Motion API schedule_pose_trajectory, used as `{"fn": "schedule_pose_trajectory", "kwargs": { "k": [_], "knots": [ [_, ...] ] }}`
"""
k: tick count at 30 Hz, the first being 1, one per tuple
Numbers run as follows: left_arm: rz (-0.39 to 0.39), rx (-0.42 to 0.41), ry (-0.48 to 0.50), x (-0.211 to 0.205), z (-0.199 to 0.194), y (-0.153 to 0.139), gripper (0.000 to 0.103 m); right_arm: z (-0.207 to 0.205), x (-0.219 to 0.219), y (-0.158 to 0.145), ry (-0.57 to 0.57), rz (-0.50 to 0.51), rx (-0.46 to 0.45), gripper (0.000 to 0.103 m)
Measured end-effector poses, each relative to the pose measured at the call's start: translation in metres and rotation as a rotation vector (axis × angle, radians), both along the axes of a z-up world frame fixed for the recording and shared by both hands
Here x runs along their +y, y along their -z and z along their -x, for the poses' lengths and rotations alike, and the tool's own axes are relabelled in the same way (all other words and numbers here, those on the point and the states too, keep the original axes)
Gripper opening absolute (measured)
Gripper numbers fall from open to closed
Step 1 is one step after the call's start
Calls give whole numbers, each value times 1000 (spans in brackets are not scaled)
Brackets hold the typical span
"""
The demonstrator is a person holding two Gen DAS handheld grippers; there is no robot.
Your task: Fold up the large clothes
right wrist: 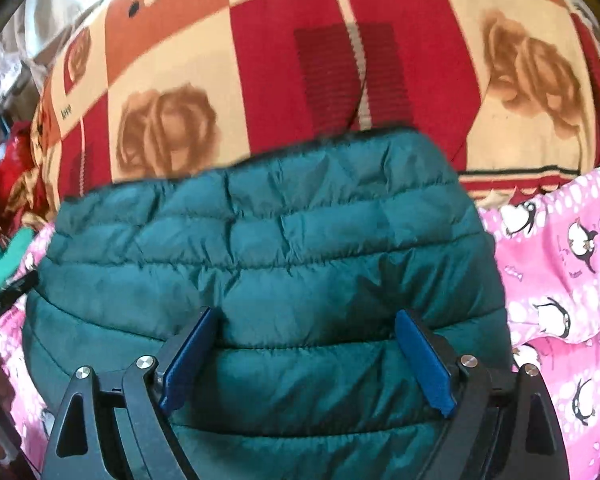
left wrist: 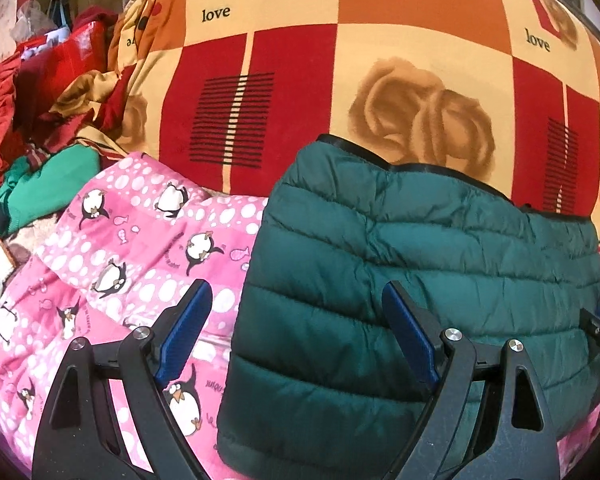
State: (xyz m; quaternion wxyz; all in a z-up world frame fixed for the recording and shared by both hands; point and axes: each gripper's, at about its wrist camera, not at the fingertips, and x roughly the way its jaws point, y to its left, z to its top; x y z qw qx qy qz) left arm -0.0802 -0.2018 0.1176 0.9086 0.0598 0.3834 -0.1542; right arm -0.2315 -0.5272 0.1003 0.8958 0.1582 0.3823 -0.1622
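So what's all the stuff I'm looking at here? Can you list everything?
puffer jacket: one, dark teal, quilted, folded into a block in the middle, lying on the pink quilt.
pink quilt: one, pink with white dots and penguins, spread under and on both sides of the jacket.
patterned blanket: one, red, orange and cream squares with roses and the word "love", behind the jacket.
green garment: one, bright green, bunched at the far left.
red clothes: a pile, count unclear, red, at the far left behind the green garment.
left gripper: one, black with blue fingers, open, above the jacket's left edge.
right gripper: one, black with blue fingers, open, over the jacket's middle.
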Motion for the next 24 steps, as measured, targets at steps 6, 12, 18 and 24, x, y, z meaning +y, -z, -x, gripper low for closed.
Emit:
{"fn": "schedule_pose_trajectory", "kwargs": {
  "k": [6,12,18,24],
  "knots": [
    [-4,-8,4,2,5,1,87,6,1,-7,3,-10,-4,89],
    [-3,-1,4,2,6,2,87,16,0,-17,11,-3,-20,89],
    [7,31,8,4,1,6,87,24,-12,-20,43,-23,-30,89],
    [71,104,40,10,-10,15,87,30,-28,-17,74,-40,-26,94]
  ]
}}
